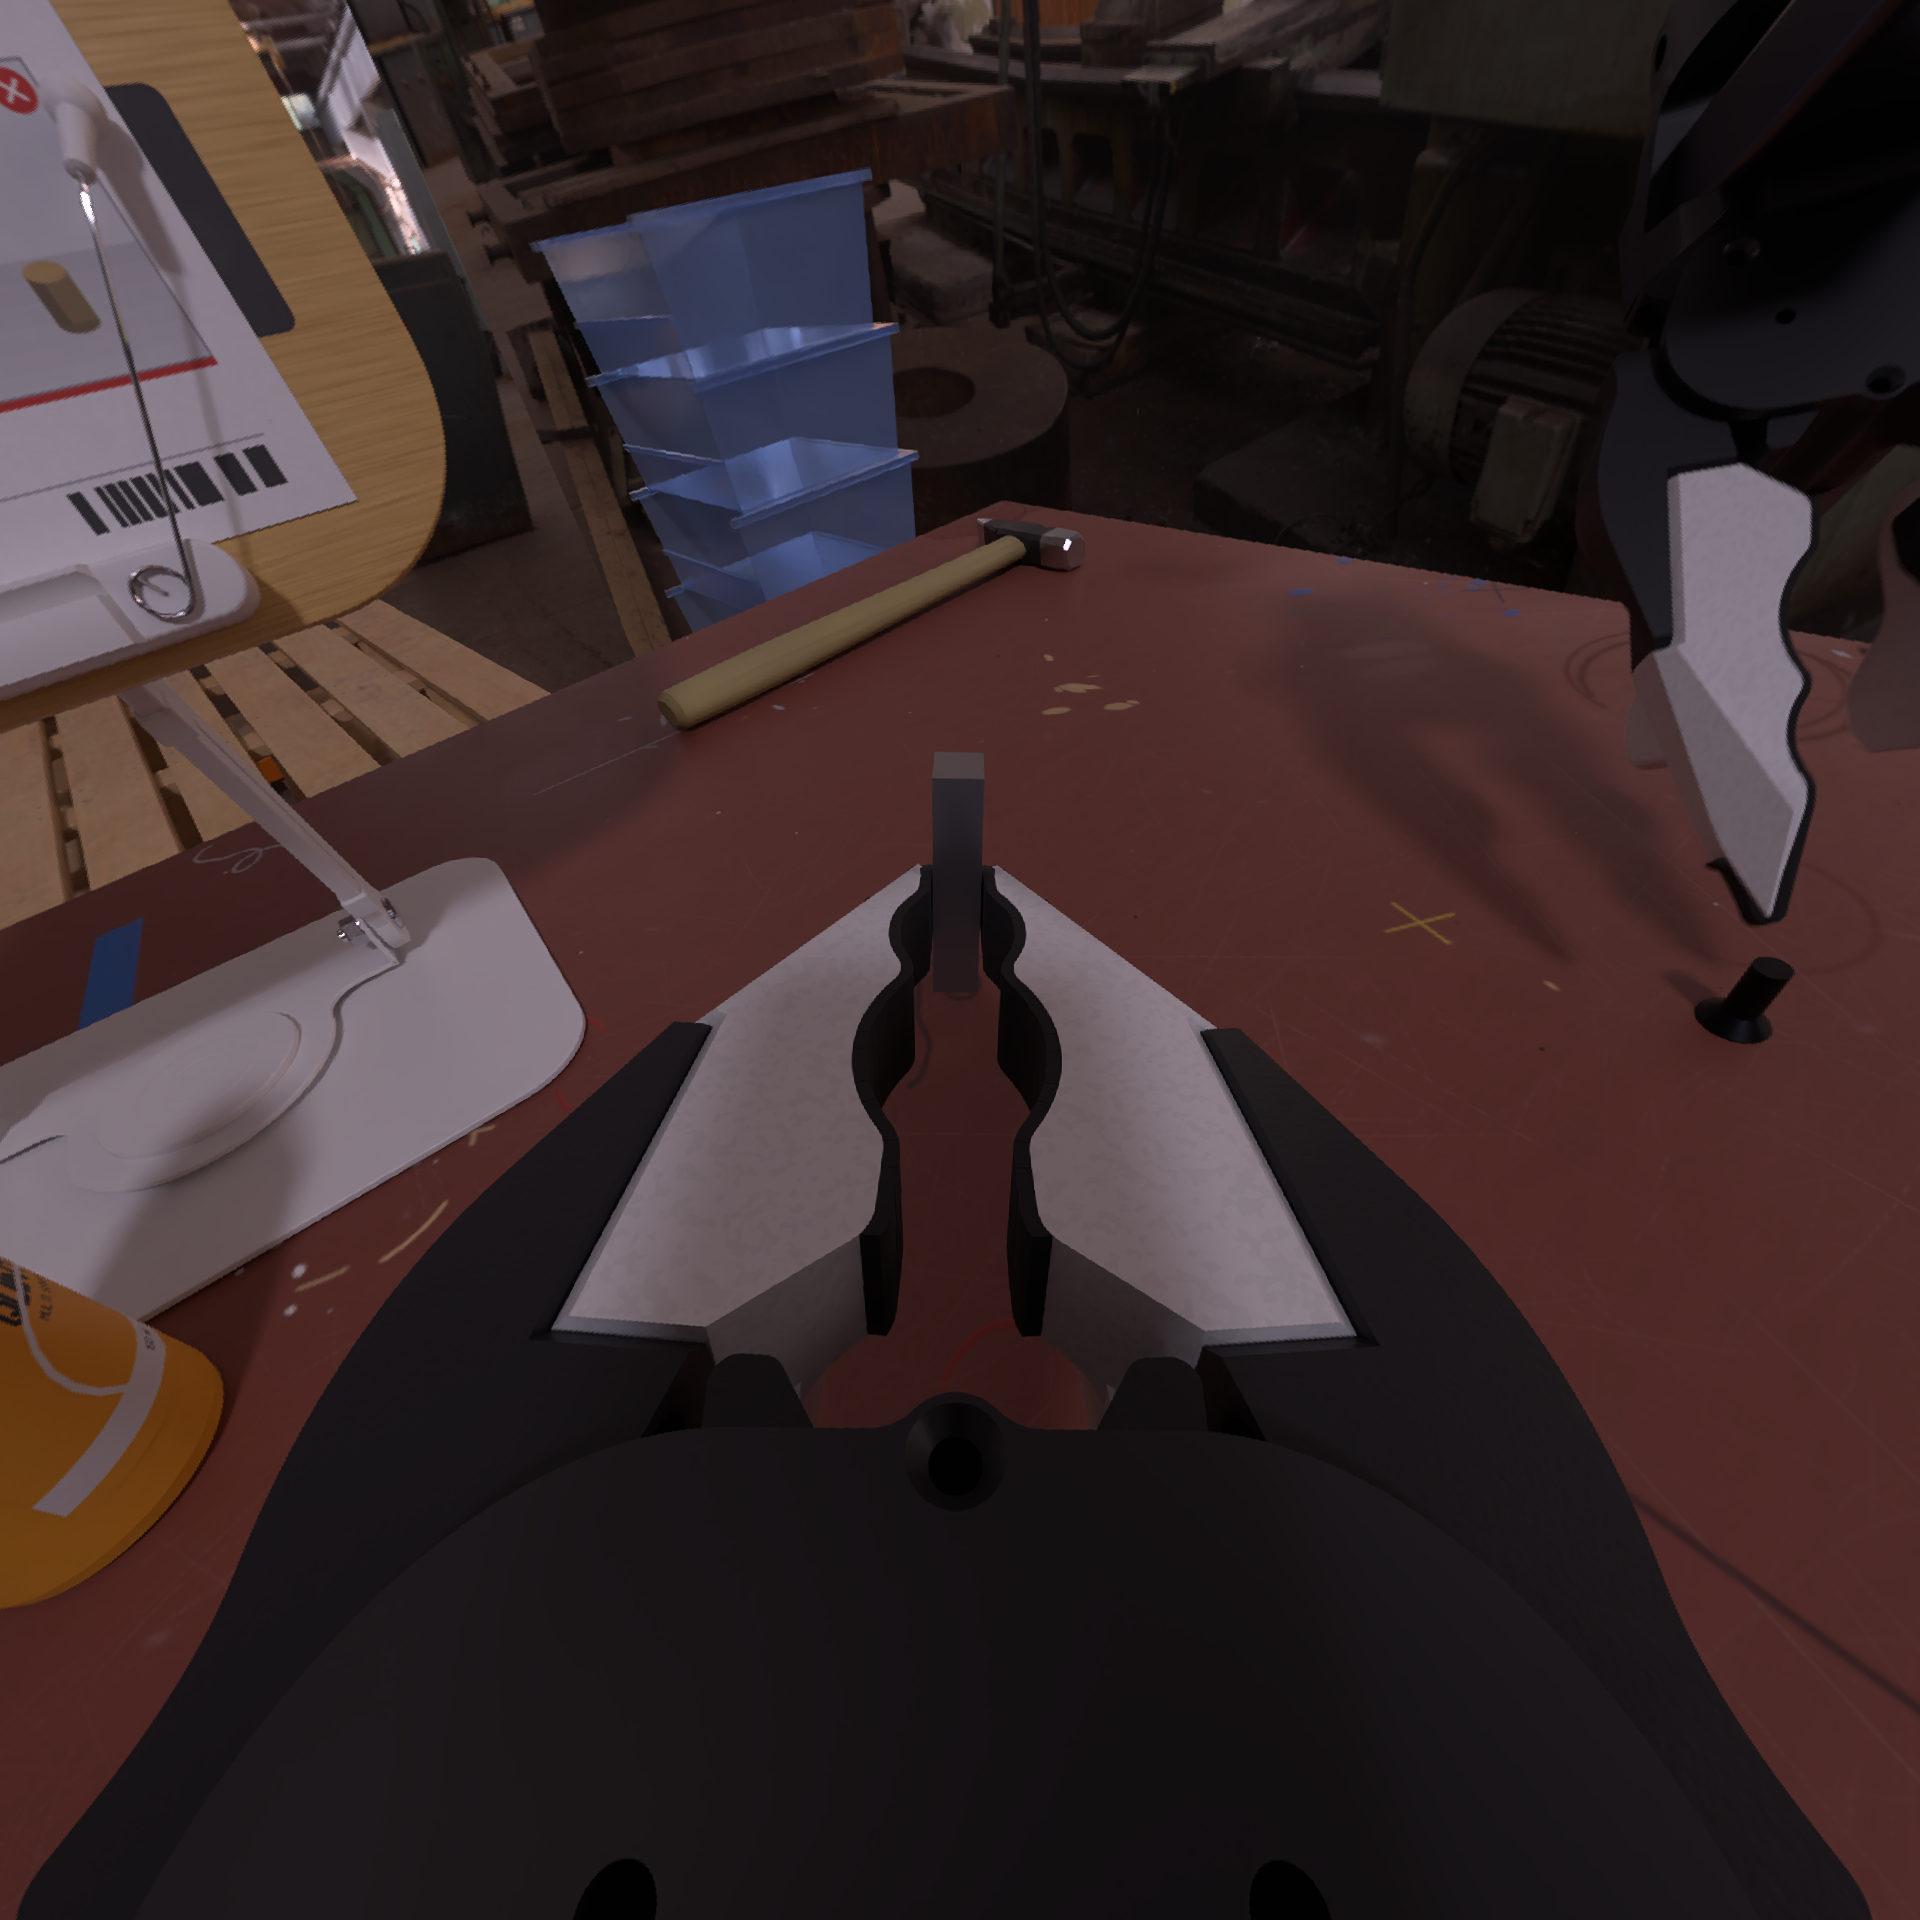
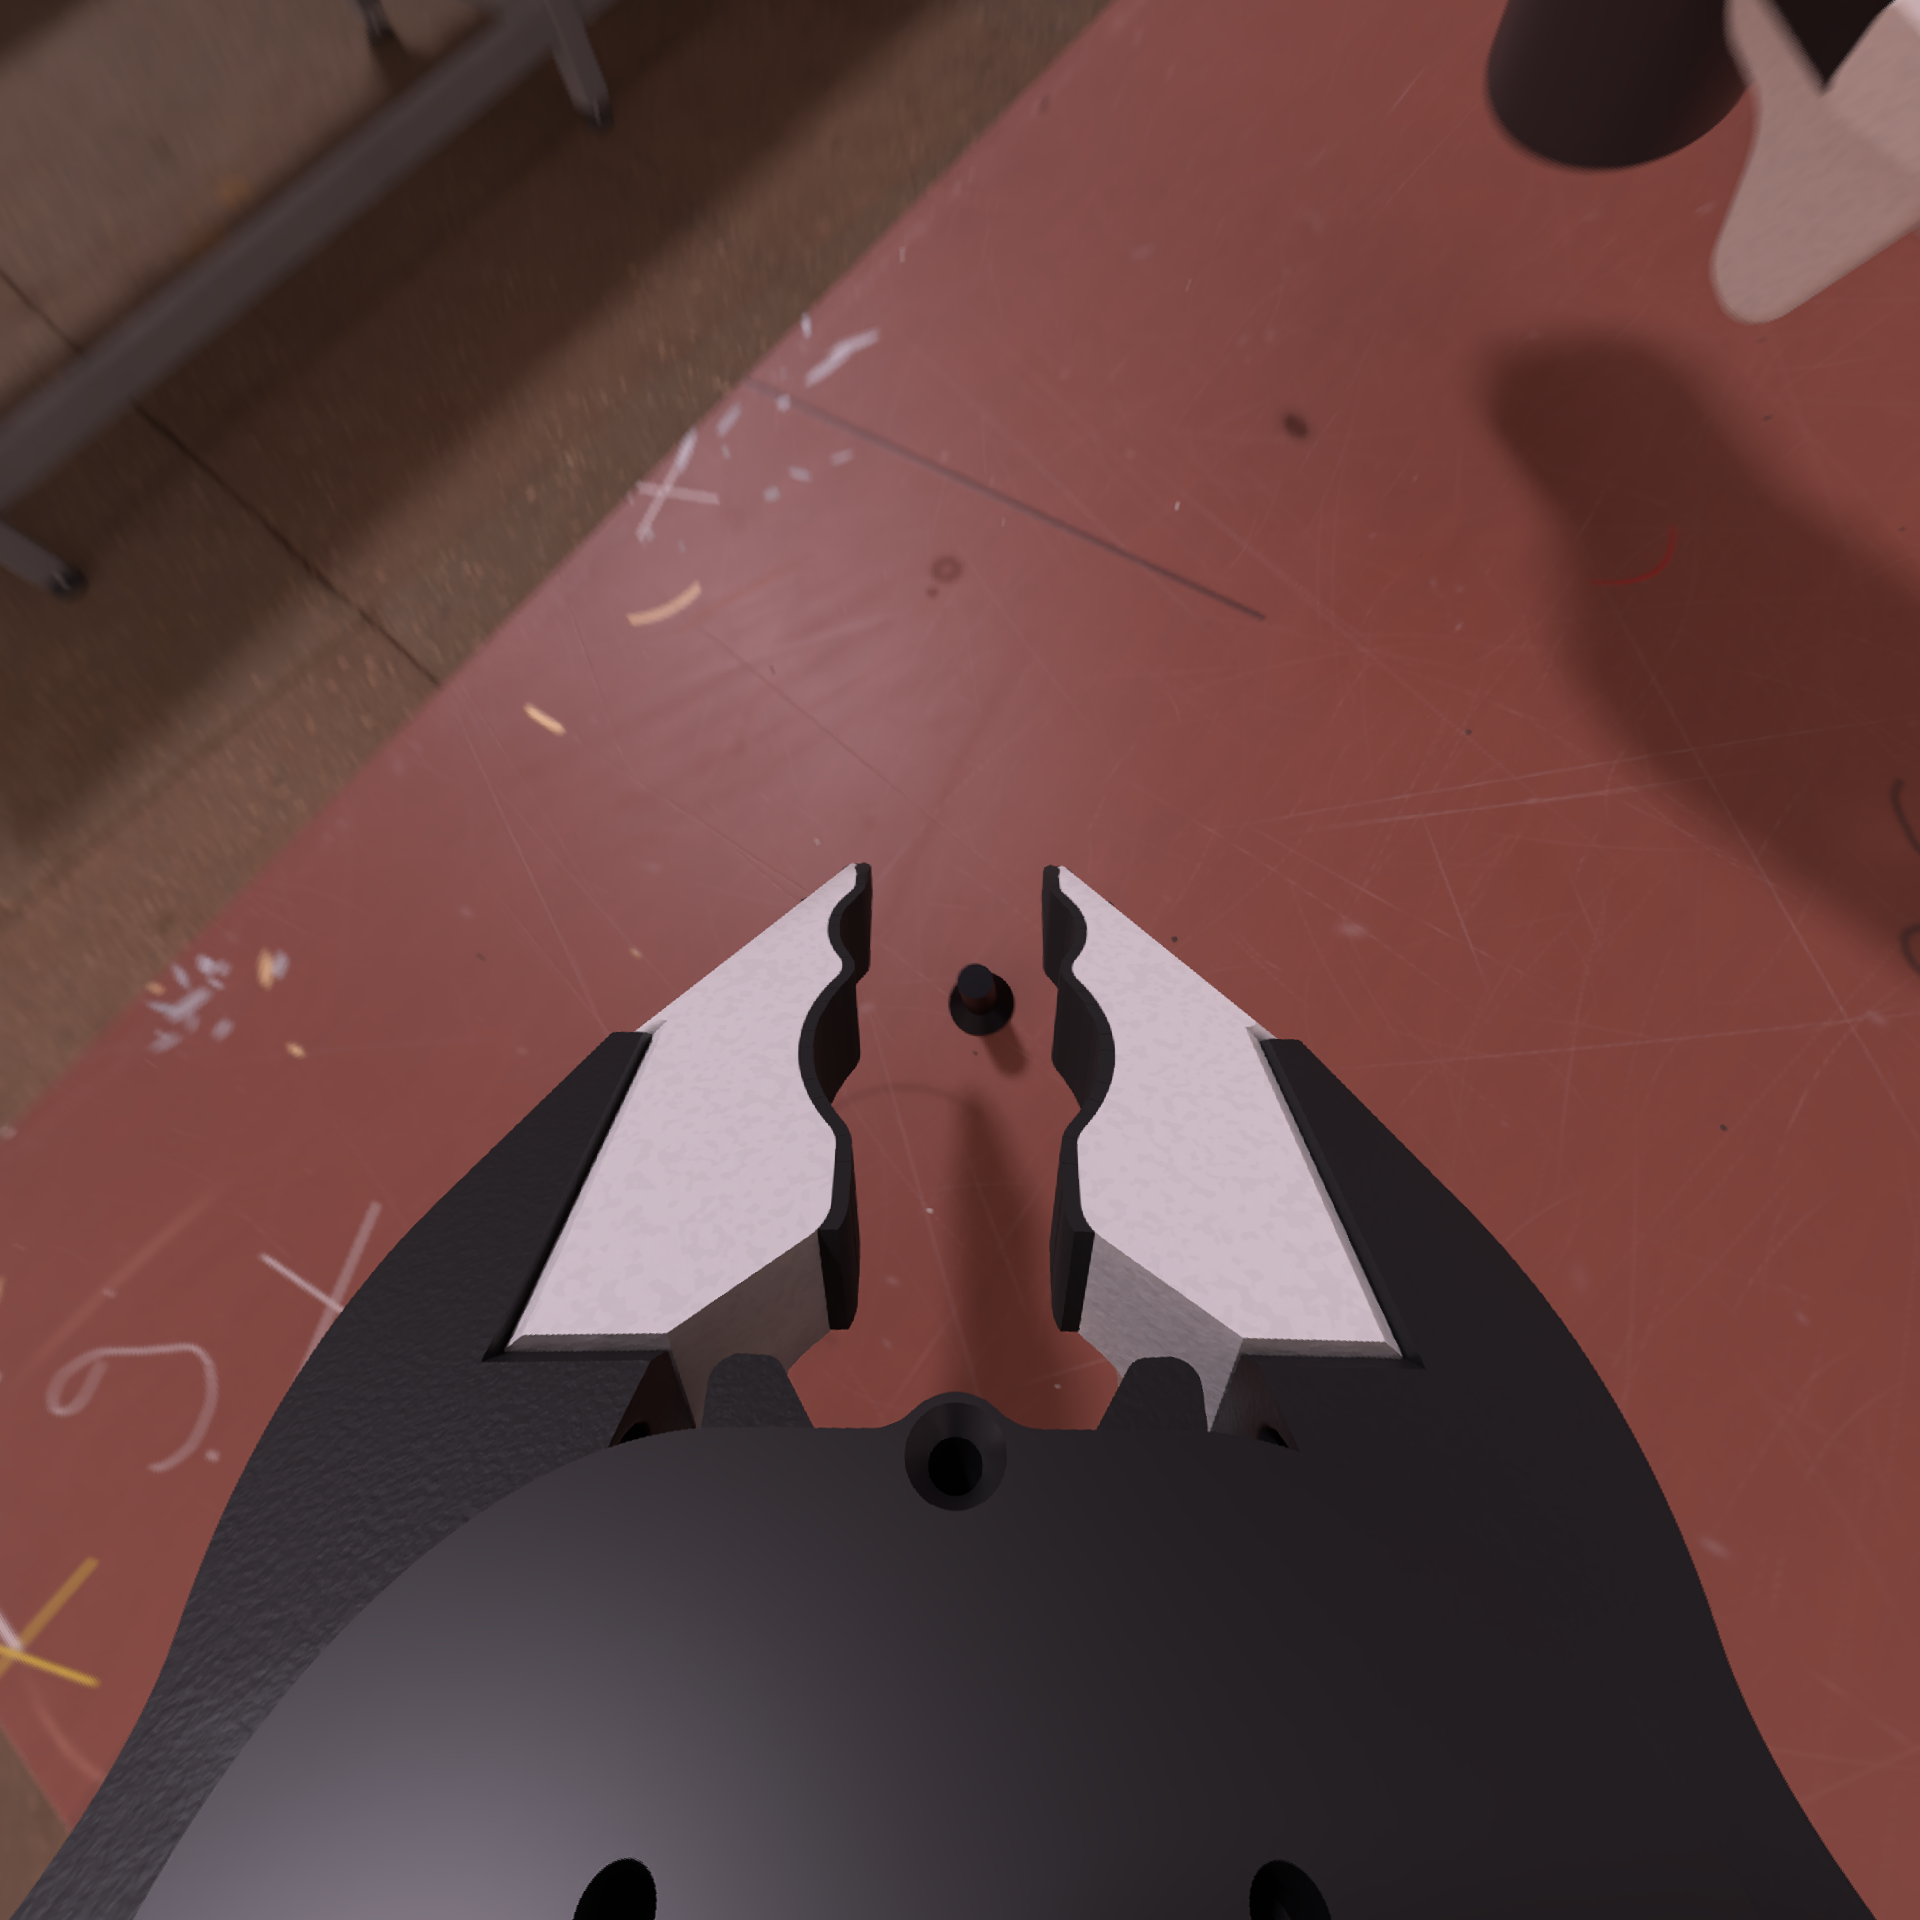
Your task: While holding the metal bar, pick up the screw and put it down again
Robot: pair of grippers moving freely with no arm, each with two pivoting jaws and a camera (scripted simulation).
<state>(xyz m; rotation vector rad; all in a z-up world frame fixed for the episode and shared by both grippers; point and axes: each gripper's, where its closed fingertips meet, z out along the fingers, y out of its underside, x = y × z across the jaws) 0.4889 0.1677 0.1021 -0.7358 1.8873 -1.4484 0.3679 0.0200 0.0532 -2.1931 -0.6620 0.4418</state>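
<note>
Reddish-brown, scratched and paint-flecked table [image 1: 1195, 727] in a dim workshop with dark machinery behind. Left wrist view: left gripper [image 1: 957, 883], jaws drawn nearly together and clamped at their tips on the bar [image 1: 957, 831], a grey flat metal piece that stands out beyond the fingertips and points away from the camera, clear of the table. To its right, screw [image 1: 1748, 1000], black, resting head-down on the table with its shank tilted up and to the right. Just above the screw, right gripper [image 1: 1756, 904], tips pointing down, apart from the screw. Farther out, hammer [image 1: 862, 629] with pale wooden handle and metal head, lying near the far table edge. Beyond that edge, stack of blue bins [image 1: 769, 405]. At left, white stand [image 1: 343, 1018] on the table, carrying a tilted wooden board [image 1: 343, 416] with a printed white sheet. At lower left corner, orange object [image 1: 94, 1455], only partly in view.

Right wrist view: right gripper [image 2: 956, 873], looking steeply down, jaws parted with a clear gap; nothing held. Screw [image 2: 979, 1000] on the table, seen in the gap between the two fingers, touching neither; whether the tips have come level with it cannot be told. At upper right, one pale finger [image 2: 1808, 208] of the left gripper. Beyond the left table edge, brown floor [image 2: 208, 416]
</note>
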